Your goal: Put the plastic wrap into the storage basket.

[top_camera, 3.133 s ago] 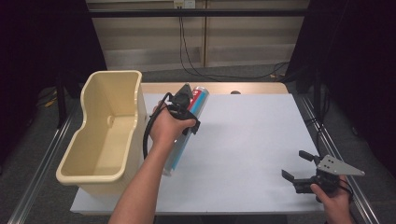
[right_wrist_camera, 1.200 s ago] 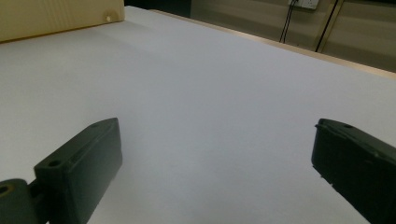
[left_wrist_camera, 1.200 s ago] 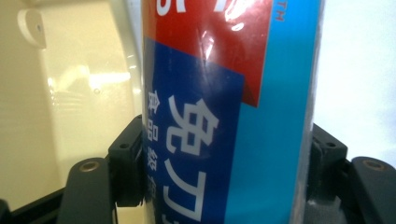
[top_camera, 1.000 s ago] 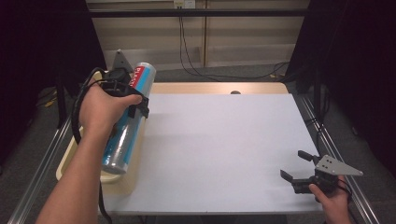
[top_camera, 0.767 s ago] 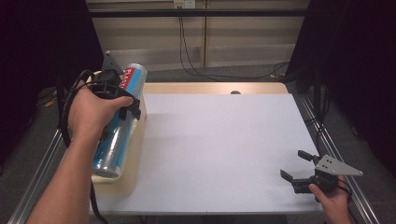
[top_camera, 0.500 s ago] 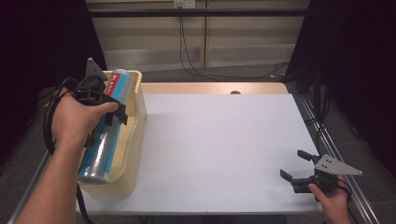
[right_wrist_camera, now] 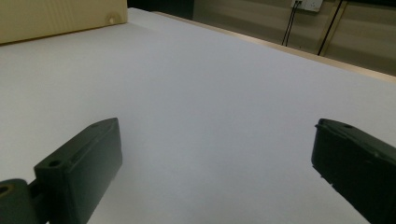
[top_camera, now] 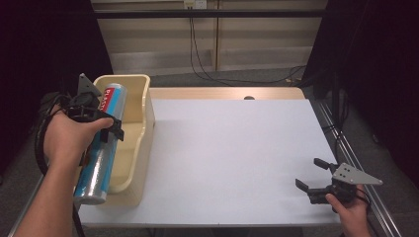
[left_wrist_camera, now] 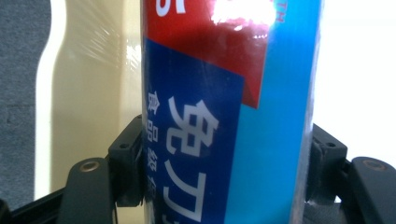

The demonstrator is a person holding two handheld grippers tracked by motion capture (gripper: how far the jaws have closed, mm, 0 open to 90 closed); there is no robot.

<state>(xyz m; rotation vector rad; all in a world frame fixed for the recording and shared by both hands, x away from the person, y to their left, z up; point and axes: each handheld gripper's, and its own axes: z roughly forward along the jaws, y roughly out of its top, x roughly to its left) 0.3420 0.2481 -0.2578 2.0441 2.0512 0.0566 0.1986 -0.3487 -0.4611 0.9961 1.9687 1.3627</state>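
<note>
The long glossy roll (top_camera: 101, 143) could slide lengthwise out of the grip or catch its low end on the tub (top_camera: 141, 133) rim, since it is pinched near its upper part while the rest hangs toward the person. The left gripper (top_camera: 99, 121) clamps the roll from both sides, above the tub beneath it. The right gripper (top_camera: 316, 182) hovers spread wide, empty, over bare table (top_camera: 237, 143).

We see a white rectangular tabletop (top_camera: 232, 158) with a light wooden strip along its far edge. Behind it stands a beige panelled wall (top_camera: 212, 49), where 2 black cables (top_camera: 197, 59) hang from a white socket (top_camera: 193, 4).
</note>
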